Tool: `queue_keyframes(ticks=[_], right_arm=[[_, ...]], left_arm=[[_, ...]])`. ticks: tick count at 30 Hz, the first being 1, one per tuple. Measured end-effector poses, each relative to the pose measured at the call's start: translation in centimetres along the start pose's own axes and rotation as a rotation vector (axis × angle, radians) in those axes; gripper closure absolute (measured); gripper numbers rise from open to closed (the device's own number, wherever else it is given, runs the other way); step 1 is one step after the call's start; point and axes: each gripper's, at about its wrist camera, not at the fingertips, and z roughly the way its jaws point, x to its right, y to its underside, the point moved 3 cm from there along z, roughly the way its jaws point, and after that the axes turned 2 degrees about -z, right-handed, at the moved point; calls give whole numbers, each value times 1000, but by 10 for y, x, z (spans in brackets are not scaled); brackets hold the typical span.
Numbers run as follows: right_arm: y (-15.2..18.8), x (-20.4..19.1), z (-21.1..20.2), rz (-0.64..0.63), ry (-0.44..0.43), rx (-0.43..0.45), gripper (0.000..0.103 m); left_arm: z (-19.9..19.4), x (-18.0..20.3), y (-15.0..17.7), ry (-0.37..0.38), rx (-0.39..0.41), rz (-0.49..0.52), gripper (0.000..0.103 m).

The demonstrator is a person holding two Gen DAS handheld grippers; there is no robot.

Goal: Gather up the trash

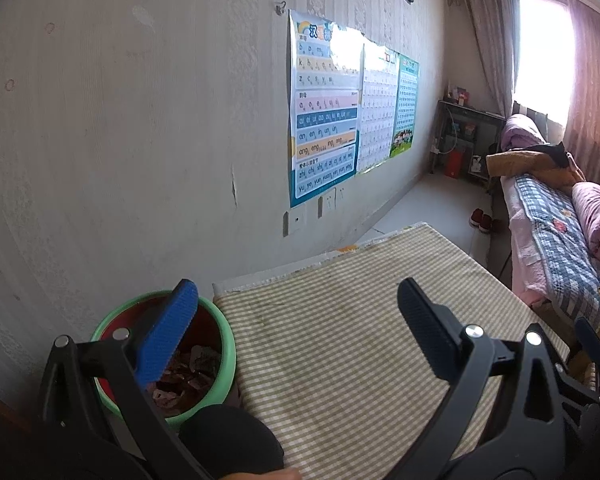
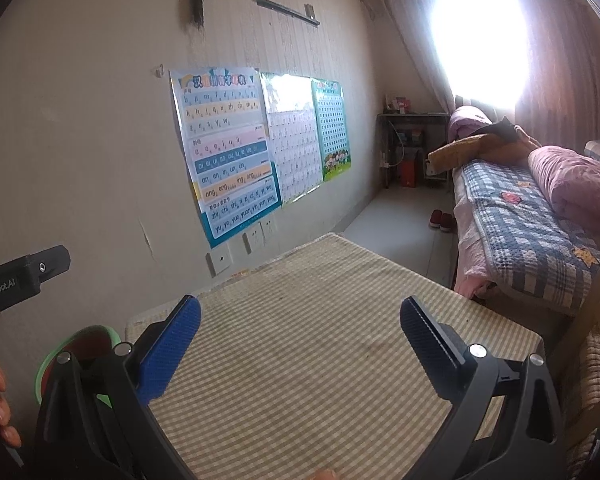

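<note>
Both tongs, left tongs and right tongs, stood spread wide and empty above the checked worktop, which showed no loose trash. Collected scraps lay in the green bin at its left edge. Judgement: scan further before reaching; bed crowds the right side.
</note>
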Motion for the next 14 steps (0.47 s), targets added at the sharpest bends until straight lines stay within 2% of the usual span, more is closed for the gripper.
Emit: queue_keyframes(ticks=[3, 6, 8, 11, 14], right_arm=[[6, 3, 12, 20, 6, -60, 7], [12, 14, 42, 61, 23, -178, 7], [10, 34, 62, 82, 108, -210, 7], [9, 85, 105, 156, 313, -253, 7], [27, 143, 162, 210, 470, -359, 7]], left_arm=[[7, 0, 6, 15, -25, 4, 5], [22, -5, 19, 11, -65, -1, 5], [34, -12, 30, 3, -100, 3, 5], [52, -30, 51, 26, -200, -13, 5], [61, -53, 69, 17, -269, -67, 5]])
